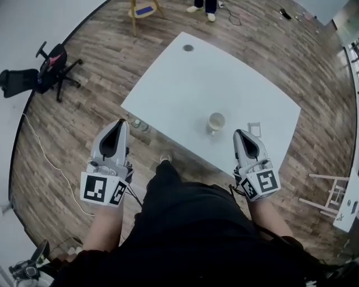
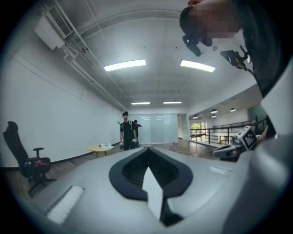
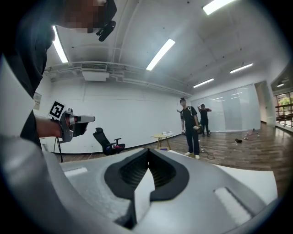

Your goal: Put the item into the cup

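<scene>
A cream cup point(image 1: 216, 122) stands upright on the white table point(image 1: 190, 84), near its front edge. A small pale square item point(image 1: 254, 129) lies on the table just right of the cup. My right gripper point(image 1: 240, 133) hovers at the table's front edge, between the cup and the item, its jaws shut with nothing in them point(image 3: 147, 151). My left gripper point(image 1: 119, 123) is off the table's left corner, over the wooden floor, also shut and empty point(image 2: 147, 150). Both gripper views look out level across the room, so neither shows the cup or the item.
A black office chair point(image 1: 45, 70) stands at the far left. A small wooden table point(image 1: 143, 10) and a person's feet point(image 1: 203, 8) are beyond the table. Small bottles point(image 1: 140, 125) lie on the floor by the table's corner. A white rack point(image 1: 331, 196) stands at the right. A standing person point(image 3: 188, 127) shows in the gripper views.
</scene>
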